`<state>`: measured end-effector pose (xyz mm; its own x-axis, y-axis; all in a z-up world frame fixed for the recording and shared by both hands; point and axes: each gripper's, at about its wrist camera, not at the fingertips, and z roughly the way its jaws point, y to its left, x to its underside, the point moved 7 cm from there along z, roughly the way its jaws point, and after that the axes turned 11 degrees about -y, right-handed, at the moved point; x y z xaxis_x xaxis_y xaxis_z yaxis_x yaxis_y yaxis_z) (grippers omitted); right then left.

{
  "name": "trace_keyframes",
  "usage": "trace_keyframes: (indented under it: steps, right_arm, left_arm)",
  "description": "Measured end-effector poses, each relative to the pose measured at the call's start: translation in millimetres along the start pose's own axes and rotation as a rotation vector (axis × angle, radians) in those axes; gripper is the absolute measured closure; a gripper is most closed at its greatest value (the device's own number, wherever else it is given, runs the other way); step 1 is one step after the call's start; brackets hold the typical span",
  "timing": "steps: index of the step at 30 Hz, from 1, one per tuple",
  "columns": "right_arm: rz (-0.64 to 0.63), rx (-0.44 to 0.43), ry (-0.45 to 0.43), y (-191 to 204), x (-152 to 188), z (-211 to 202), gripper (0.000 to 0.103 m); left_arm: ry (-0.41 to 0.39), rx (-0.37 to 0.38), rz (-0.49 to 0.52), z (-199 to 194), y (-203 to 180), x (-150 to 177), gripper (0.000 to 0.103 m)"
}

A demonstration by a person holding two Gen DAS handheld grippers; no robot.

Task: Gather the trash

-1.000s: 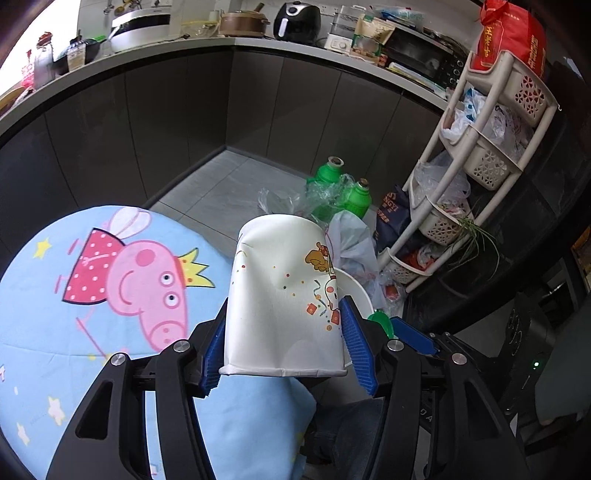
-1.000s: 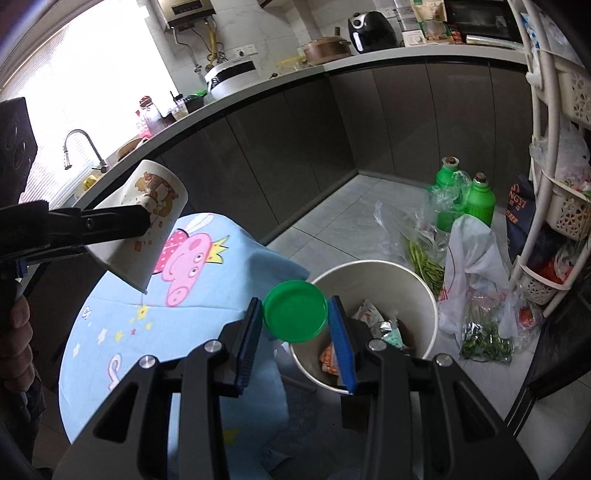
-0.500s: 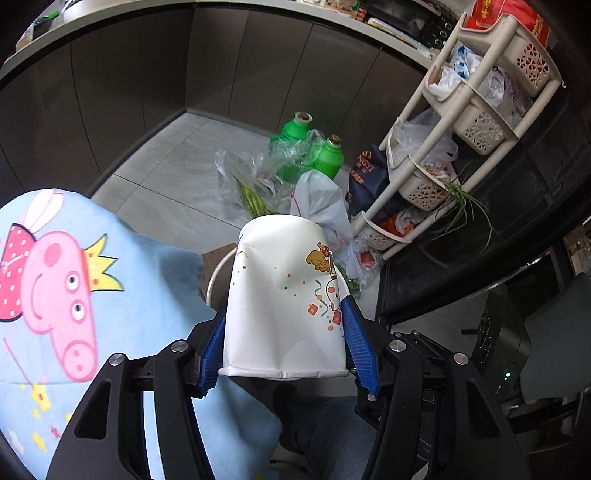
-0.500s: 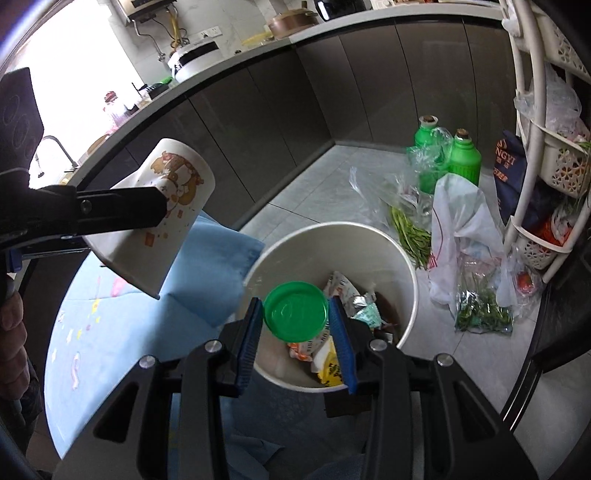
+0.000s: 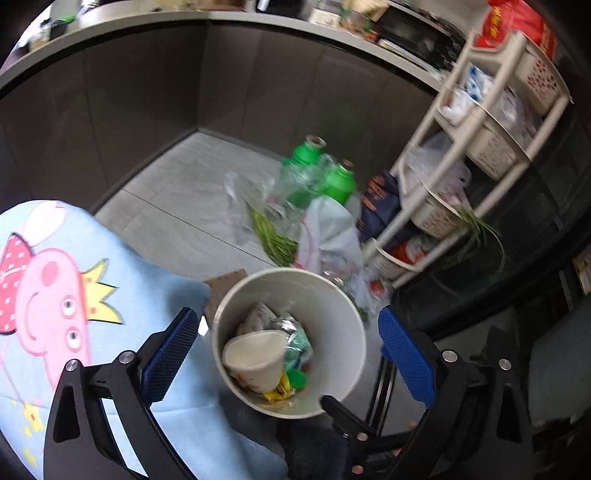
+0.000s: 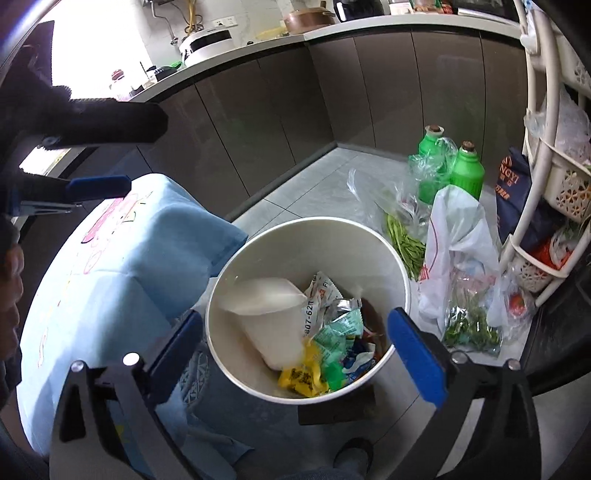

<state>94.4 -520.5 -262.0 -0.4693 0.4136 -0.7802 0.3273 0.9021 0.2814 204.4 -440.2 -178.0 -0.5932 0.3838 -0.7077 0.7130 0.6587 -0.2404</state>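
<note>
I've just let go with both claws, left gripper [image 5: 286, 347] and right gripper [image 6: 295, 343] opening wide and empty, so the cup [image 5: 255, 360] (lid [image 5: 297, 378] at its 4 o'clock) now lies in the bin [image 5: 343, 328]: two pieces collected.

left gripper [image 5: 288, 354] opening, right gripper [image 6: 295, 339] opening

Home kitchen, curved counter [image 6: 369, 27] with rice cooker [image 6: 207, 40] and pot [image 6: 306, 18], grey cabinets [image 5: 258, 74], tiled floor [image 5: 177, 206]
</note>
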Motion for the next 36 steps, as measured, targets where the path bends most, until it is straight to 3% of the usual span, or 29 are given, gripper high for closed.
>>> trace_keyframes:
  steps: [9,19,24,31,36]
  right_arm:
    - [-0.033,0.002,-0.014,18.8,-13.3,-19.7,0.004]
    - [-0.099,-0.003,-0.075,68.5,-53.9,-74.6,0.004]
    - [-0.156,0.009,-0.108,110.7,-78.2,-111.0,0.003]
    - [-0.19,0.033,-0.082,175.6,-89.5,-148.5,0.004]
    - [-0.232,0.063,-0.054,213.5,-80.7,-160.8,0.004]
  left_arm:
    - [-0.073,-0.079,0.003,-41.4,7.2,-11.3,0.009]
    - [-0.199,-0.238,-0.076,-145.3,43.3,-17.3,0.009]
    - [-0.238,-0.361,-0.157,-209.4,77.8,-3.0,0.009]
    - [-0.234,-0.546,-0.198,-284.3,122.0,33.0,0.009]
    - [-0.214,-0.607,-0.209,-317.4,140.0,61.9,0.009]
